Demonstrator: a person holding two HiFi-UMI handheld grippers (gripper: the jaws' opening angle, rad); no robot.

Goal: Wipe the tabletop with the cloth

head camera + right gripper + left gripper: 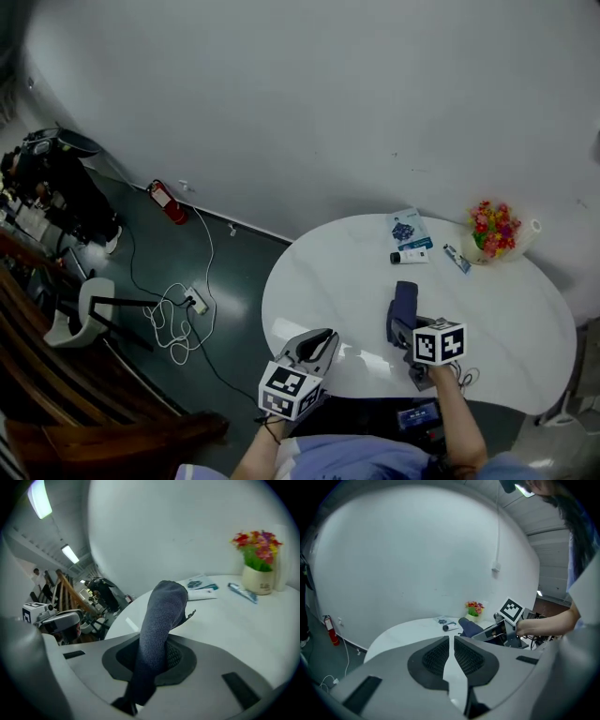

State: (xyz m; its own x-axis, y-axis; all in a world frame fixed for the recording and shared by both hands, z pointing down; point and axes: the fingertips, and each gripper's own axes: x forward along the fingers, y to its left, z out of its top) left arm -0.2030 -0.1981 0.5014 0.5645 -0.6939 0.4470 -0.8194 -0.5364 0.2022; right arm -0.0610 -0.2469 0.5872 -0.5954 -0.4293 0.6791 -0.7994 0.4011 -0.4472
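A dark blue-grey cloth (404, 307) is clamped in my right gripper (409, 330), which is shut on it over the near middle of the white oval tabletop (328, 272). In the right gripper view the cloth (159, 625) rises from between the jaws and droops forward. My left gripper (322, 345) hovers at the table's near left edge, shut with nothing held; its ribbed pads (440, 656) nearly touch. From the left gripper view I see the cloth (469, 626) and the right gripper's marker cube (512, 610).
A pot of red and yellow flowers (491, 232) stands at the table's far right. Near it lie a booklet (407, 228), a small tube (411, 256) and a blue pen-like item (457, 259). On the floor left are a cable with power strip (183, 309), a fire extinguisher (167, 202) and a chair (84, 309).
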